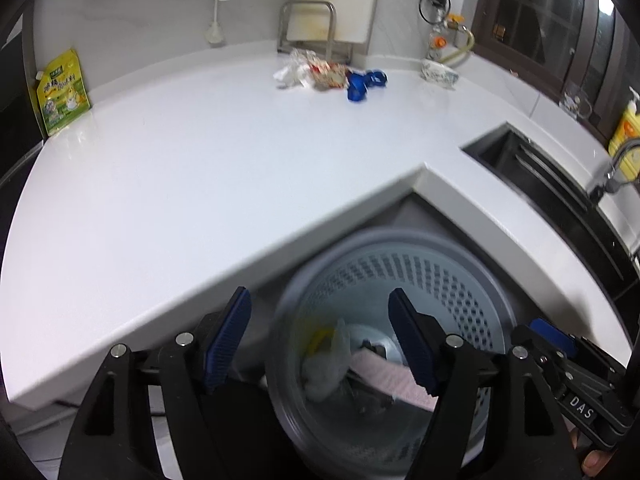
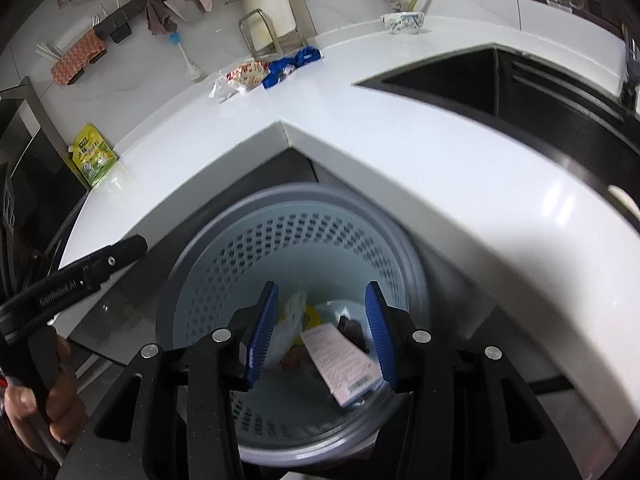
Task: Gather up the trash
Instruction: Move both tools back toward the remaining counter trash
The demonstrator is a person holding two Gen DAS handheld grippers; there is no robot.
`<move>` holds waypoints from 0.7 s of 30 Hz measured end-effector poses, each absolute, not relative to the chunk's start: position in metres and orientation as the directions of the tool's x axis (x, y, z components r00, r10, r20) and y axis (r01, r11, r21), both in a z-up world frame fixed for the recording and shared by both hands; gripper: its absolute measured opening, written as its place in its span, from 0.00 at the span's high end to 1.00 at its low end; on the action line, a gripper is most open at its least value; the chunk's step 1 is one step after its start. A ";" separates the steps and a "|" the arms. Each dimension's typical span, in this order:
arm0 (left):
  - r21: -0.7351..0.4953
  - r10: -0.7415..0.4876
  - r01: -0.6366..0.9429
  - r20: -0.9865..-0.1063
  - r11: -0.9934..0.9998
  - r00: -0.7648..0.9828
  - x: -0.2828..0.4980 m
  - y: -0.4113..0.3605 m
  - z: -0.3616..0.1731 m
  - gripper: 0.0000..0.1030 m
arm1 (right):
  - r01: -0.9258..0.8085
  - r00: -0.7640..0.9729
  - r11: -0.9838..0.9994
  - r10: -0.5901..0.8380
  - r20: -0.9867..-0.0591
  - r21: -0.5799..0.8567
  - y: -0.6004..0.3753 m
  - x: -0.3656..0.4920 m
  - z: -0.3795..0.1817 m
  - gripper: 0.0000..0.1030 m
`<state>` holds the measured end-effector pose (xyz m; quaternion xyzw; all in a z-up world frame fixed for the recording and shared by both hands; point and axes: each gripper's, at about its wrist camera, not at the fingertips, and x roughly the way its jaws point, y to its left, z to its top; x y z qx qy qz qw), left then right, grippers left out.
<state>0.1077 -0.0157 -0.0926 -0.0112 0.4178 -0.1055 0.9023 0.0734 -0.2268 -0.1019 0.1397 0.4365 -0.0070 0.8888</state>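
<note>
A grey perforated waste bin [image 1: 460, 276] [image 2: 224, 240] stands on the floor in the counter's inner corner. Inside lie a pink packet [image 2: 340, 360] [image 1: 384, 376], a clear plastic bag [image 1: 328, 364] [image 2: 290, 320] and a yellow scrap [image 1: 318, 338]. Both grippers hover over the bin. My left gripper [image 1: 320, 340] is open and empty. My right gripper [image 2: 322, 336] is open and empty. On the white counter [image 1: 200, 168] [image 2: 400, 132] at the back lie a crumpled red-and-white wrapper [image 1: 326, 74] [image 2: 248, 74], a white plastic scrap [image 1: 290, 74] [image 2: 220, 90] and a blue wrapper [image 1: 362, 84] [image 2: 290, 64].
A yellow-green pouch [image 1: 62, 94] [image 2: 94, 154] stands at the counter's left end. A patterned bowl [image 1: 438, 72] [image 2: 404, 22] sits at the back right. A dark sink [image 1: 560, 192] [image 2: 500, 88] lies to the right. A metal rack [image 1: 308, 28] holds a board against the wall.
</note>
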 end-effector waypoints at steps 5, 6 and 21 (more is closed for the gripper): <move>-0.091 -0.184 0.170 -0.715 0.981 0.675 0.143 -0.011 -0.072 0.25 | 0.122 0.642 0.964 0.104 -0.760 0.235 -0.231 0.097 -0.088 0.54; -0.084 -0.178 0.169 -0.707 0.982 0.684 0.149 -0.010 -0.067 0.24 | 0.119 0.645 0.965 0.104 -0.757 0.234 -0.231 0.102 -0.086 0.54; 0.002 -0.109 0.142 -0.633 0.990 0.766 0.279 0.004 -0.035 0.12 | 0.081 0.701 0.977 0.085 -0.708 0.197 -0.236 0.222 -0.048 0.46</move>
